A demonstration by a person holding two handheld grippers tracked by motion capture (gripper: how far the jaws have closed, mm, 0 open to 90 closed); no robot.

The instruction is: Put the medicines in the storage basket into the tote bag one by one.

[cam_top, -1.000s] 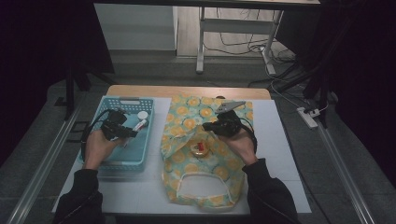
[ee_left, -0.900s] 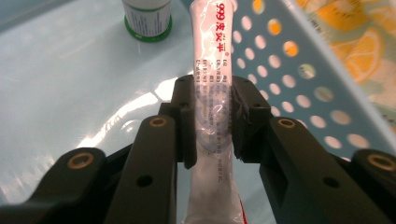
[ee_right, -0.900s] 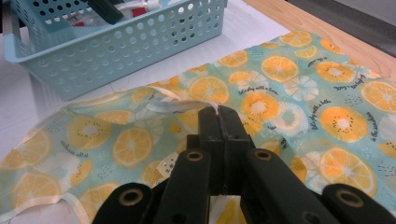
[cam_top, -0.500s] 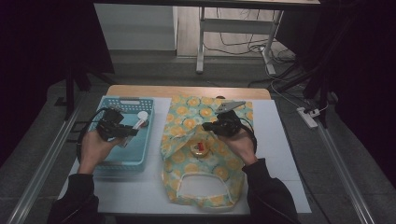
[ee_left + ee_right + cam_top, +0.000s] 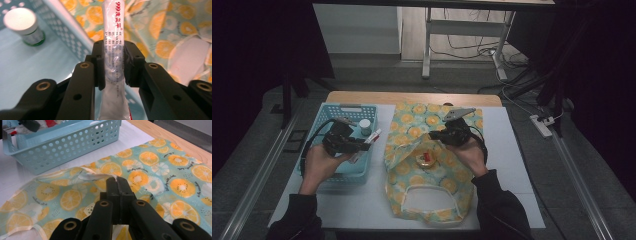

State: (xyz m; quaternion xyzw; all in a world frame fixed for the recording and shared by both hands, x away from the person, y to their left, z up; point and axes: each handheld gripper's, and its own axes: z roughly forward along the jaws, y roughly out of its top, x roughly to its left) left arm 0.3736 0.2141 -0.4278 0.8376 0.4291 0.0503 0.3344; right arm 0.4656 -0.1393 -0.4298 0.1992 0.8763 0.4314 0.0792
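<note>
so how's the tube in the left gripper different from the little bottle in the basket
The tube is long, flat and white with red print, pinched between the left gripper's jaws and reaching past the basket wall toward the fruit-print bag. The bottle is short and round with a white cap, standing upright on the basket floor, untouched. Both are small and mostly white.
</note>
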